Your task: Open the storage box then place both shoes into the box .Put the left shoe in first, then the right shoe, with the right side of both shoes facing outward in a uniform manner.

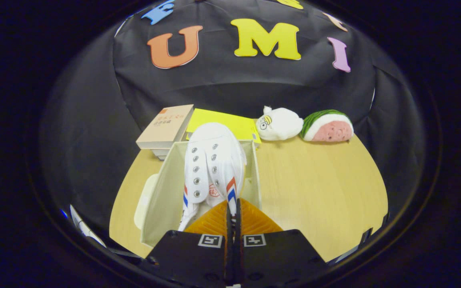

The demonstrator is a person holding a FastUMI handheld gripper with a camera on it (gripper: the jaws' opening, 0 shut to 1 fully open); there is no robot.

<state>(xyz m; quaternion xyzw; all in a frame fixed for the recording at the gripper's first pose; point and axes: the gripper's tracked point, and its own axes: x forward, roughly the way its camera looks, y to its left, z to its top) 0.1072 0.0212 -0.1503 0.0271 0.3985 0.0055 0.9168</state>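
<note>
Fingers of my gripper (233, 210) nearly together, pinching the heel edge of a white shoe (213, 164) between them. Shoe points away from me, eyelets up, red and blue stripes near my fingertips, its toe rising above the far wall of the open storage box (162, 192). Box stands on the wooden table (314, 188), its pale lid (144, 202) lying against its left side. Beyond the box: a stack of books (166, 128), a yellow sheet (226, 122), a white plush toy (278, 124) and, just beside it, a watermelon plush (328, 127).
</note>
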